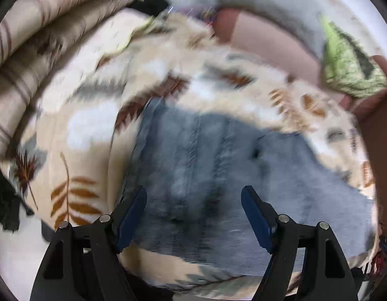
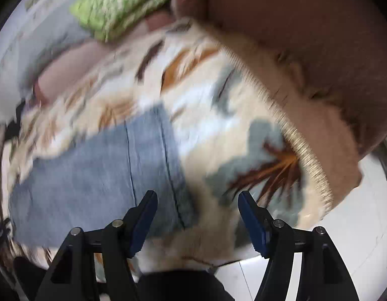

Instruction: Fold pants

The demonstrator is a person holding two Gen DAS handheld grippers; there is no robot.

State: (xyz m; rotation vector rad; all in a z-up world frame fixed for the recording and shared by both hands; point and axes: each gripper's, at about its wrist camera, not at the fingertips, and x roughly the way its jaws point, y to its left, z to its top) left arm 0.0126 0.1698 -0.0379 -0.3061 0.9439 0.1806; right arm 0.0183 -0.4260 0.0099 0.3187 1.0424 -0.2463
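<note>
Blue denim pants (image 1: 218, 165) lie flat on a cream blanket with a leaf print (image 1: 88, 130). Both views are blurred by motion. My left gripper (image 1: 193, 215) is open and empty, hovering over the near part of the pants. In the right wrist view the pants (image 2: 93, 175) lie left of centre, with seams running toward me. My right gripper (image 2: 197, 215) is open and empty above the pants' right edge and the blanket (image 2: 218, 130).
A green patterned cloth (image 1: 349, 65) lies on a pink cushion (image 1: 268, 40) at the far right; it also shows in the right wrist view (image 2: 123, 7). A brown sofa arm (image 2: 306, 37) rises at right. Striped folded bedding (image 1: 30, 50) is at left. White floor (image 2: 344, 238) lies beyond the blanket's edge.
</note>
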